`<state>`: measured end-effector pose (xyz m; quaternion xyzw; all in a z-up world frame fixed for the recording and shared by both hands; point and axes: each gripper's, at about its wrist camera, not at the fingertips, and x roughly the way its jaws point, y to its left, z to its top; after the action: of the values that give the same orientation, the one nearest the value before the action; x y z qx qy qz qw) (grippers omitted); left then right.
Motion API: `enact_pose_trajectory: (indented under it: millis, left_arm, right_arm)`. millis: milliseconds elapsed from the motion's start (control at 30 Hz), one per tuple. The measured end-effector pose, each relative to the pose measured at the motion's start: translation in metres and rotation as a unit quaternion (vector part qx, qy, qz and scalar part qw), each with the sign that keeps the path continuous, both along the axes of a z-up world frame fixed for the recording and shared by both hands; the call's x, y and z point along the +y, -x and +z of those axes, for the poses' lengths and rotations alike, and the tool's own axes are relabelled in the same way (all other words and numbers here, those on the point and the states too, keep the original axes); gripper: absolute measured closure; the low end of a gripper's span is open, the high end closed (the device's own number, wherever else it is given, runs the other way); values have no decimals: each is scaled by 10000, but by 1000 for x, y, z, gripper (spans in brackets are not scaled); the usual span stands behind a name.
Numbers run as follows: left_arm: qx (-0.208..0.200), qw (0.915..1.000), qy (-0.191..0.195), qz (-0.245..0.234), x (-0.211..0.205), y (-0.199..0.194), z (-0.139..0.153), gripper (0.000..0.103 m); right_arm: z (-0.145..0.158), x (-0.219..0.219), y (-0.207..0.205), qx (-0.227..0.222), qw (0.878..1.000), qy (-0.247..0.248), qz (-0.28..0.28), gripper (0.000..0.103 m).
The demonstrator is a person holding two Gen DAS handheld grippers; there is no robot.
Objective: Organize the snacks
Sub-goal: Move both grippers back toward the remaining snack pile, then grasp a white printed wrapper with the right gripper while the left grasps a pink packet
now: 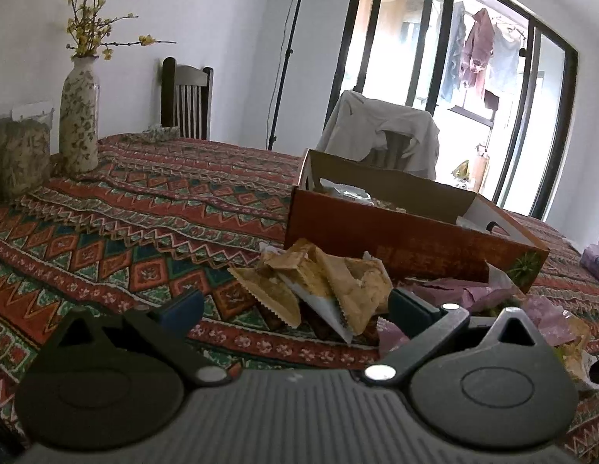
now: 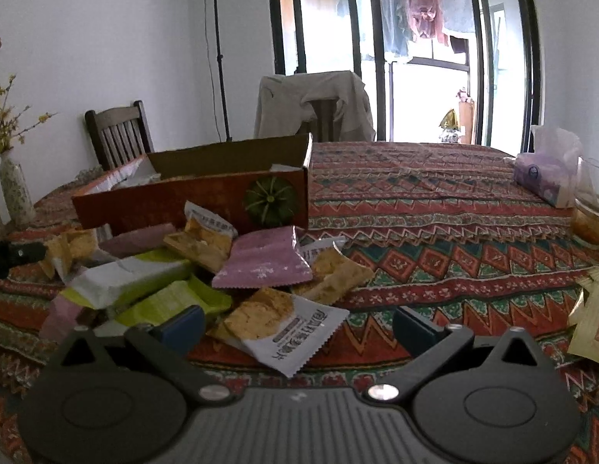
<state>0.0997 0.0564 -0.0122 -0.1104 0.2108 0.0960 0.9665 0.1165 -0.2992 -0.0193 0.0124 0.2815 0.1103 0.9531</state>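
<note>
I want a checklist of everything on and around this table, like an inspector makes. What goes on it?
Surface: table under patterned cloth.
Job's things: open orange box; loose snack packets heaped in front of it, purple, green and tan ones.
Clutter: flower vase, jar, tissue pack, glass container.
Grippers: left gripper open, over tan packets; right gripper open, over a white-edged packet. Neither holds anything.
Cables: one hanging down the light stand.
Surroundings: two chairs, one draped with cloth; glass doors, laundry outside.
</note>
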Motion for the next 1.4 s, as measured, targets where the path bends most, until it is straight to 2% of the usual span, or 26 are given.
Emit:
enact_pose_trajectory:
  millis: [433,633,733,800,833,900,967,1267,1400]
  left_arm:
    - [-47,9999,94,-9,3,1,-1,0]
    - [-79,9999,106,-18,3,2,-1,0]
    - [-116,9999,118,-3,3,3,-1,0]
    - [-120,9999,119,7,3,4,-1,0]
    - [-126,9998,120,8,3,4,-1,0]
    - [-136,9998,115,11,3,4,-1,0]
    - [-153,9998,117,5,3,5,-1,0]
    - [-151,9998,69,54,1,7,0,0]
    - [283,9992,206,-188,-3,3,3,0]
  right_arm:
    - [-13,30,-36,460,9973,577,22,0]
    - [-17,31,-42,628,9968,478,107,3]
    - [-17,33,-36,491,9975,454,239,17]
    - [-16,33,-29,377,9981,384,286,36]
    - [-16,34,-26,320,9983,359,317,41]
    - [-15,36,-19,234,9985,275,405,75]
    - [-13,37,-15,191,9984,169,510,89]
    - [-2,39,10,-364,9979,201,503,91]
    - [4,35,18,-536,9973,233,438,91]
